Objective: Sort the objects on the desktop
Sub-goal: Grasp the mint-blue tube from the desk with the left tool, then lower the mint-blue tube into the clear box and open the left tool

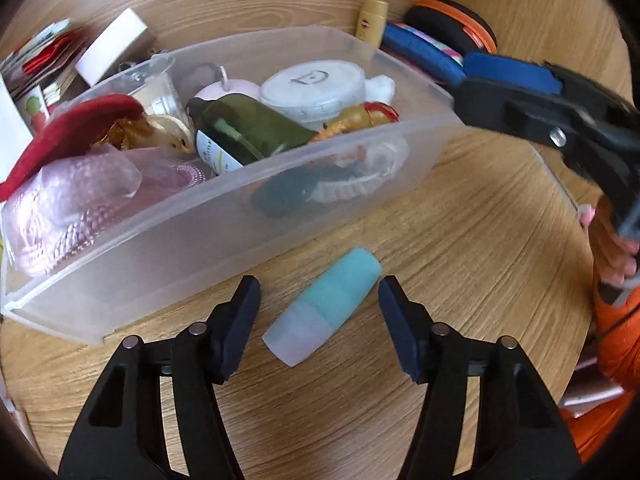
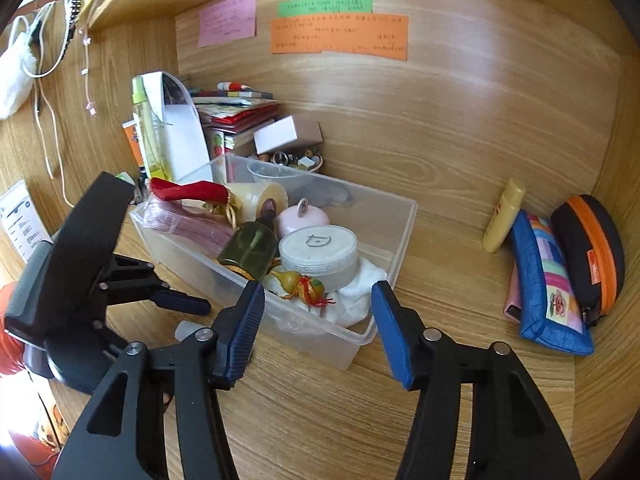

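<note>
At the bottom of the left wrist view, the left gripper straddles a teal bottle lying on the tabletop beside the clear bin, jaws apart, not touching it. The right gripper hovers empty, jaws released.

Bare desk lies open right of the clear bin, whose front wall blocks the way ahead (the teal bottle lies just before it); pouches crowd the right wall.
</note>
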The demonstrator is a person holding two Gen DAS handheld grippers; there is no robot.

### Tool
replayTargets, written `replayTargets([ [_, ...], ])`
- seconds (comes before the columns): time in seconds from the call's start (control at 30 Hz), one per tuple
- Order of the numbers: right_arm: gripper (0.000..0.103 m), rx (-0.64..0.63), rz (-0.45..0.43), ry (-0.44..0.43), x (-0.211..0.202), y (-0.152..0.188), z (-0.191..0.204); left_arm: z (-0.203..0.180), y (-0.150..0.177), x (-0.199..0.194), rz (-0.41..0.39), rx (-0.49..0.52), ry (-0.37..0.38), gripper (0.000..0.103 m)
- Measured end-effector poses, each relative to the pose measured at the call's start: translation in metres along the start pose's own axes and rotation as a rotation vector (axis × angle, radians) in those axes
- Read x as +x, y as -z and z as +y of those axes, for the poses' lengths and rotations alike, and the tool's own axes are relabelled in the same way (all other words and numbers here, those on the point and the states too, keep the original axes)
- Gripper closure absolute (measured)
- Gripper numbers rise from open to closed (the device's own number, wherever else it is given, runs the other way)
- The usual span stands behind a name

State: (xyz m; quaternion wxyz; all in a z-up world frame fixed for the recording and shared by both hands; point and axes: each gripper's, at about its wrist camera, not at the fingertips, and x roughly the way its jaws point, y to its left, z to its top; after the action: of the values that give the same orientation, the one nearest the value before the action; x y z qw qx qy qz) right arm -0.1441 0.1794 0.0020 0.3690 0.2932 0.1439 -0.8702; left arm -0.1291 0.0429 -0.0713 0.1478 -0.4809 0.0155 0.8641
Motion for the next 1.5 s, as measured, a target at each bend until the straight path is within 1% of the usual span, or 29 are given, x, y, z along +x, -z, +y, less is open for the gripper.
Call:
replayTargets([
  [0.03, 0.05, -0.001, -0.001, 0.001, -0.001, -0.001, 0.001, 0.001, 0.0, 0.0, -0.004, -0.004, -0.004, 0.051],
  [0.07, 0.049, -0.002, -0.003, 0.001, -0.002, -0.001, 0.002, 0.0, 0.0, 0.0, -0.007, -0.002, -0.023, 0.055],
  [0.13, 0.043, 0.003, -0.006, -0.002, -0.003, 0.0, 0.004, -0.001, 0.001, -0.001, -0.013, 0.007, -0.042, 0.064],
  [0.17, 0.042, 0.006, -0.007, -0.001, -0.003, 0.0, 0.004, -0.002, 0.003, -0.001, -0.019, 0.012, -0.049, 0.066],
  [0.23, 0.042, 0.009, -0.004, -0.005, -0.003, 0.0, 0.005, -0.004, 0.006, -0.003, -0.028, 0.015, -0.06, 0.076],
  [0.27, 0.042, 0.011, -0.003, -0.007, -0.003, 0.0, 0.005, -0.003, 0.007, -0.004, -0.03, 0.015, -0.062, 0.078],
  [0.43, 0.042, 0.015, 0.01, -0.015, -0.001, 0.002, 0.008, 0.0, 0.015, -0.012, -0.035, -0.018, -0.065, 0.079],
  [0.53, 0.042, 0.018, 0.012, -0.024, -0.001, 0.003, 0.009, -0.002, 0.019, -0.021, -0.056, -0.028, -0.067, 0.079],
  [0.73, 0.042, 0.011, -0.001, -0.029, -0.006, 0.002, 0.013, -0.004, 0.016, -0.059, -0.159, -0.043, -0.077, 0.079],
  [0.9, 0.042, 0.026, -0.02, -0.044, -0.011, 0.0, 0.011, 0.002, 0.003, -0.086, -0.24, -0.064, -0.097, 0.079],
  [1.0, 0.042, 0.03, -0.028, -0.043, -0.015, 0.0, 0.01, 0.01, -0.008, -0.093, -0.27, -0.073, -0.104, 0.079],
  [1.13, 0.041, 0.031, -0.029, -0.042, -0.016, 0.0, 0.008, 0.019, -0.021, -0.095, -0.294, -0.092, -0.098, 0.079],
  [1.2, 0.041, 0.035, -0.028, -0.041, -0.016, 0.001, 0.007, 0.023, -0.026, -0.092, -0.293, -0.1, -0.1, 0.079],
  [1.3, 0.041, 0.041, -0.026, -0.045, -0.015, 0.002, 0.005, 0.026, -0.038, -0.077, -0.273, -0.11, -0.098, 0.079],
  [1.37, 0.041, 0.045, -0.022, -0.046, -0.014, 0.003, 0.004, 0.026, -0.043, -0.068, -0.262, -0.108, -0.126, 0.079],
  [1.43, 0.041, 0.052, -0.015, -0.051, -0.013, 0.004, 0.002, 0.028, -0.046, -0.058, -0.248, -0.117, -0.136, 0.079],
  [1.5, 0.041, 0.057, -0.01, -0.054, -0.012, 0.006, 0.001, 0.028, -0.046, -0.056, -0.259, -0.121, -0.154, 0.079],
])
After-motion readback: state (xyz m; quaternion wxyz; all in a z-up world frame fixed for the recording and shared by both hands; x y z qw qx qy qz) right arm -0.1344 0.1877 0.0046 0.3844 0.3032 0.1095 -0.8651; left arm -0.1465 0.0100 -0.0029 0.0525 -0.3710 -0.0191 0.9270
